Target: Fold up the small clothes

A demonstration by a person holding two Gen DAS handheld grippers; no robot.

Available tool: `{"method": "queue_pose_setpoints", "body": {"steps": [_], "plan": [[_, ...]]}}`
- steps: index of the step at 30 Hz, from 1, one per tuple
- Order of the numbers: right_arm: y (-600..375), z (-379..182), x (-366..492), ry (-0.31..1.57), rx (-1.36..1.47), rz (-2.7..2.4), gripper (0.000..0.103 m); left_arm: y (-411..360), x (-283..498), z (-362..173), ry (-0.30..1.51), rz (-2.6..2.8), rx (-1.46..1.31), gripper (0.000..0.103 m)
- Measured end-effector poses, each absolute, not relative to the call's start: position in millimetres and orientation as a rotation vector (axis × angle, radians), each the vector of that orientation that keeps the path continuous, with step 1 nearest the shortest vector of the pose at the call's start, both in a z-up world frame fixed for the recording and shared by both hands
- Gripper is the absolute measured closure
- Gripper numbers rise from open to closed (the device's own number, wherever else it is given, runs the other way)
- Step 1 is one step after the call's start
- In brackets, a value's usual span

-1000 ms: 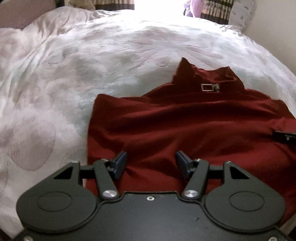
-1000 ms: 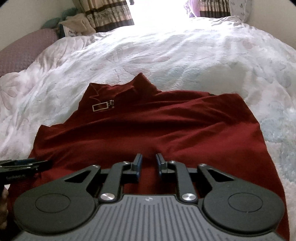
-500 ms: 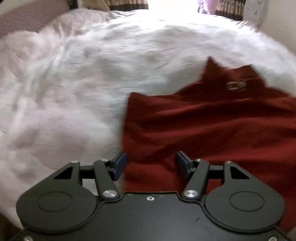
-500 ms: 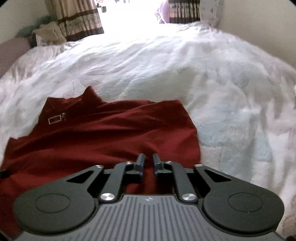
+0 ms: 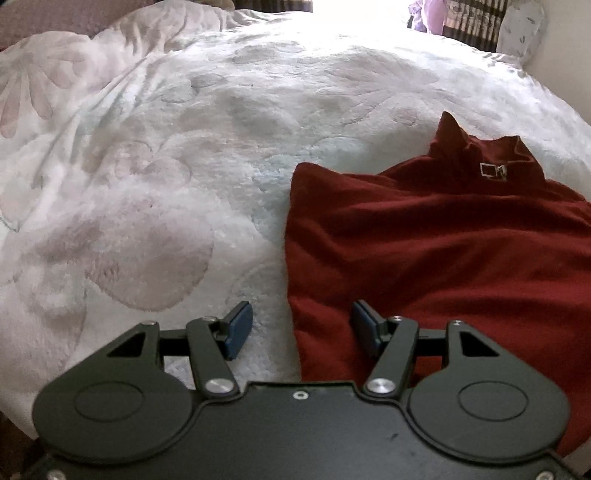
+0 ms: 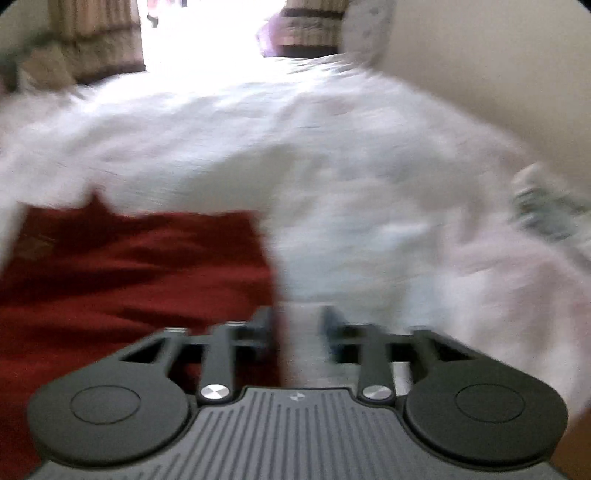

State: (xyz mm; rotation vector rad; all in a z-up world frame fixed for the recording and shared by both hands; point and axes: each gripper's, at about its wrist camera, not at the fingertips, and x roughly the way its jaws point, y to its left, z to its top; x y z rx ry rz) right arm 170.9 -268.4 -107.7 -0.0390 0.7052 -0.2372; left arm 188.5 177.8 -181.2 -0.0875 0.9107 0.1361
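A dark red garment [image 5: 436,251] with a small metal buckle [image 5: 493,170] at its collar lies spread on the white bedcover [image 5: 184,155]. My left gripper [image 5: 301,326] is open, straddling the garment's near left edge, one pad on the bedcover and one over the cloth. The right wrist view is blurred: the red garment [image 6: 129,273] fills the lower left. My right gripper [image 6: 295,330] is open at the garment's near right edge, with nothing between its fingers.
The floral bedcover [image 6: 369,184] stretches far on all sides. Striped curtains [image 5: 476,18] and a bright window stand at the back. A pale wall [image 6: 498,66] rises to the right. Some patterned cloth [image 6: 546,218] lies blurred at the far right.
Both grippers have slid outward over the garment, the left one leftward and the right one rightward. The right gripper's jaws have widened from nearly shut to open.
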Motion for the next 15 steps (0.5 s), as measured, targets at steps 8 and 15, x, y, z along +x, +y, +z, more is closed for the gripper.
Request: {"method": "queue_pose_setpoints", "body": {"steps": [8, 15], "plan": [[-287.0, -87.3, 149.2, 0.637, 0.063, -0.203, 0.065, 163.9, 180.5, -154.5, 0.871, 0.160, -0.023, 0.043], [-210.9, -66.4, 128.5, 0.604, 0.134, 0.113, 0.065, 106.0, 158.9, -118.6, 0.787, -0.003, -0.039, 0.043]]}}
